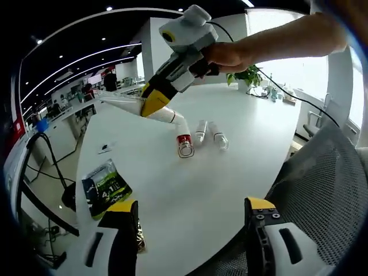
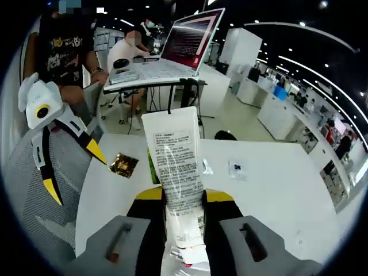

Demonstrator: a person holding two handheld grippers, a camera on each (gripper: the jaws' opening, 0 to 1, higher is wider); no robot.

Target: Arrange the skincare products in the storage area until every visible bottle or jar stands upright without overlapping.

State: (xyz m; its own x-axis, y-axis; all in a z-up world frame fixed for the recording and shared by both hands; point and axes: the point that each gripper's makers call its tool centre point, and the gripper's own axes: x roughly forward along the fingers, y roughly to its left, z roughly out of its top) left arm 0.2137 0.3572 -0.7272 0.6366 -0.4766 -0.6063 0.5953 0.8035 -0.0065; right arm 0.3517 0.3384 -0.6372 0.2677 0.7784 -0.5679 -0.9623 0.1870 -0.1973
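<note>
I see a white squeeze tube (image 2: 175,167) with a red-banded cap held tilted above the white table, cap down near two clear bottles (image 1: 210,134) lying on their sides.

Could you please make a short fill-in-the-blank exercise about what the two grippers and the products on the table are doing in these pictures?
1. The right gripper is shut on a white ____.
2. The left gripper has its jaws ____ and holds nothing.
3. Two clear bottles on the white table are lying ____, not upright.
4. A green packet lies near the left gripper's ____ jaw.

Missing words: tube; open; down; left
</note>
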